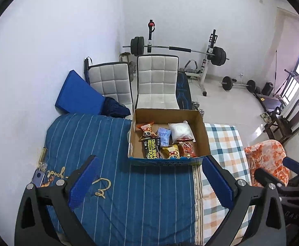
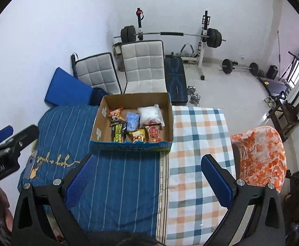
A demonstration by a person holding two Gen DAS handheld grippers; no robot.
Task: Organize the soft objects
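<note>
Bedding carries the cardboard box (image 1: 200, 131); both hand-held grippers spread, empty; only right wrist view shows the dumbbells (image 2: 194, 96).

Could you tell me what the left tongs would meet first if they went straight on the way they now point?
Probably the near wall of the cardboard box on the bed. The left tongs, wide open and empty, frame it, with only blue striped bedding between. Depth is unclear, so they might touch the bedding first.

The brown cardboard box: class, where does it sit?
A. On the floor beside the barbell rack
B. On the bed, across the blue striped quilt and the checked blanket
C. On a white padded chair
B: the brown cardboard box rests on the blue striped quilt, its right end reaching the checked blanket.
</note>
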